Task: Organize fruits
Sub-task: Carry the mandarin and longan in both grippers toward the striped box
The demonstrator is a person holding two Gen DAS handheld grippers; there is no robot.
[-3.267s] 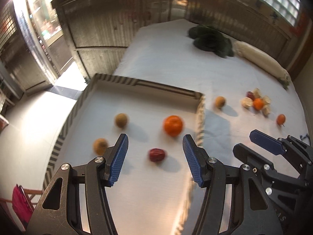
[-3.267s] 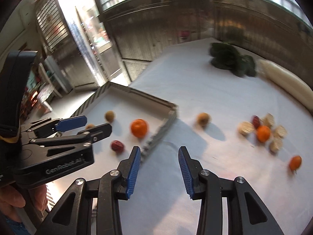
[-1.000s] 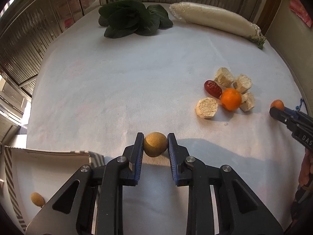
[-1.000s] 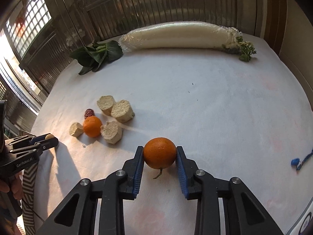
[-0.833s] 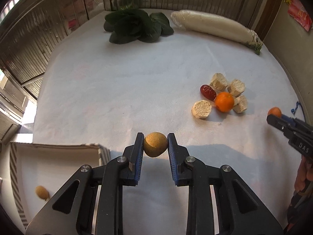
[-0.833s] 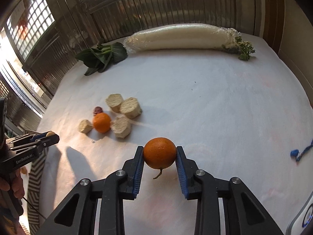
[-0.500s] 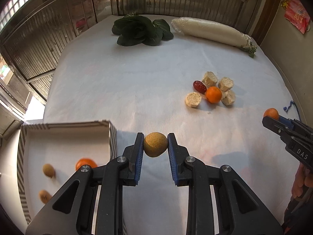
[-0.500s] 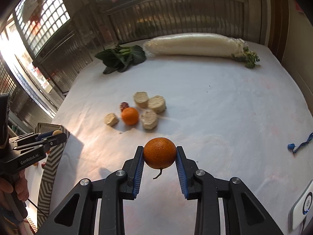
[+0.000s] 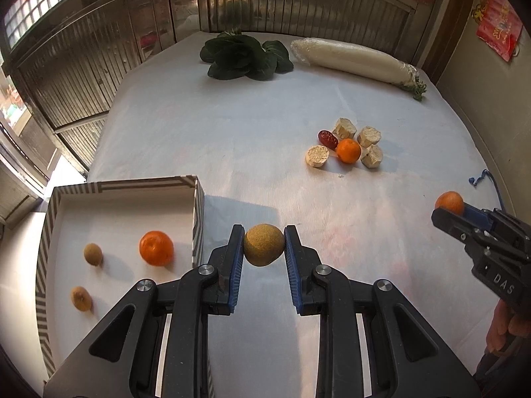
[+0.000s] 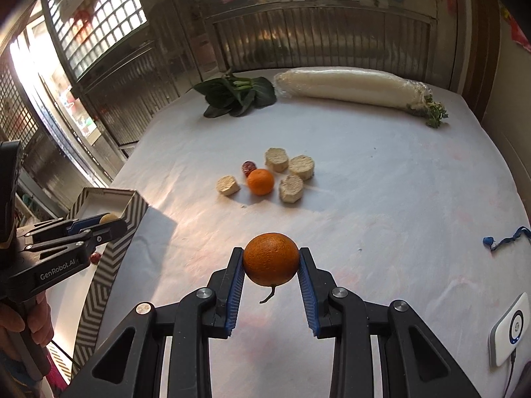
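Tilted steeply down above the counter (image 9: 232,139), the left gripper (image 9: 264,248) clamps a tan round fruit (image 9: 264,244) just beside the striped box (image 9: 197,212). The right gripper (image 10: 271,265), angled likewise, pinches an orange (image 10: 271,258) clear of the cloth.

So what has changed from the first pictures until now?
Both claws were open and empty over the box. Now the left claw is shut on a brown fruit and the right claw on an orange, both taken from the cloth and lifted. The fruits in the box, the greens and the radish stayed.
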